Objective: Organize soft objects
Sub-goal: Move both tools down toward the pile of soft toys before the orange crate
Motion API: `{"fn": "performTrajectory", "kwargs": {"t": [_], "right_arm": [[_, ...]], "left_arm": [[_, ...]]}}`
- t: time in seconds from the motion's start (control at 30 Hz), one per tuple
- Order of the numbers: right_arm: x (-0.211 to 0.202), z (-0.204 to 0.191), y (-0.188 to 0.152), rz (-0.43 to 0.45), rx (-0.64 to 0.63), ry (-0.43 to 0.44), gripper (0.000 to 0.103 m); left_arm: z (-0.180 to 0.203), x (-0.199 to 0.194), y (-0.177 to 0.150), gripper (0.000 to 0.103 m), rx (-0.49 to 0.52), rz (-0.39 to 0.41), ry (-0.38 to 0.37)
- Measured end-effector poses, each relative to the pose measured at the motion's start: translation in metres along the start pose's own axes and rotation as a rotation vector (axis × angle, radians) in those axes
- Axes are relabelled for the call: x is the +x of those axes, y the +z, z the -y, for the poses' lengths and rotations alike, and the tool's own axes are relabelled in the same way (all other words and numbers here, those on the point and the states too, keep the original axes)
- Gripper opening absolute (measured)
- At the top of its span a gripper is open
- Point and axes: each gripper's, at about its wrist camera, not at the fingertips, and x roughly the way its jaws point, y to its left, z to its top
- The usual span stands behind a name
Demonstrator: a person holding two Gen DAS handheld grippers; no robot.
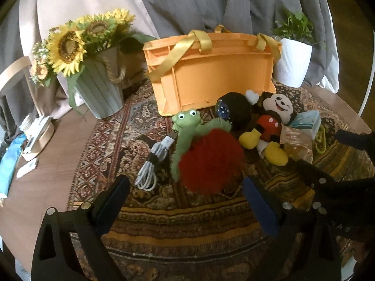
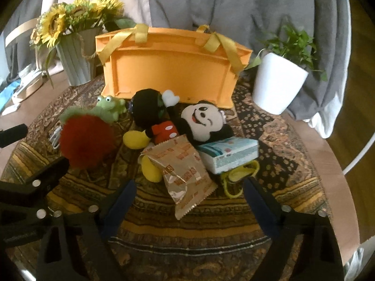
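A green frog plush [image 1: 186,119] [image 2: 110,107] with a red fluffy body [image 1: 211,161] [image 2: 85,140] lies on the patterned cloth. A Mickey Mouse plush [image 1: 269,121] [image 2: 187,124] lies to its right, in front of an orange crate [image 1: 211,79] [image 2: 168,70] with yellow ribbon handles. My left gripper [image 1: 186,192] is open and empty, just short of the red fluff. My right gripper [image 2: 189,192] is open and empty, just short of a snack packet [image 2: 182,171] [image 1: 297,142] that lies over Mickey's legs.
A white coiled cable [image 1: 154,161] lies left of the frog. A tissue box [image 2: 230,154] and a yellow clip [image 2: 236,178] lie right of Mickey. A sunflower bucket [image 1: 98,86] stands back left and a white plant pot [image 2: 279,82] back right. The table edge curves at the right.
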Motion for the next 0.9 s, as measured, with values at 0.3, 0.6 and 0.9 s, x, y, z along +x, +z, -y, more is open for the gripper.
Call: {"fn": "performTrajectory", "kwargs": {"t": [0.3,0.6,0.9], "right_arm": [[0.027,-0.004,0.006,-0.058,0.001,0.040,0.079],[0.042,-0.008,0.011,-0.097,0.006,0.062,0.069],[0.054,-0.008,0.015,-0.118,0.001,0.088,0.069]], "left_arm": [[0.006,0.022,0.012,0.091,0.059,-0.006,-0.038],[0.007,0.050,0.028,0.076,0.045,-0.061,-0.109],[0.014,0.071,0.032,0.062,0.049,-0.110,-0.161]]}}
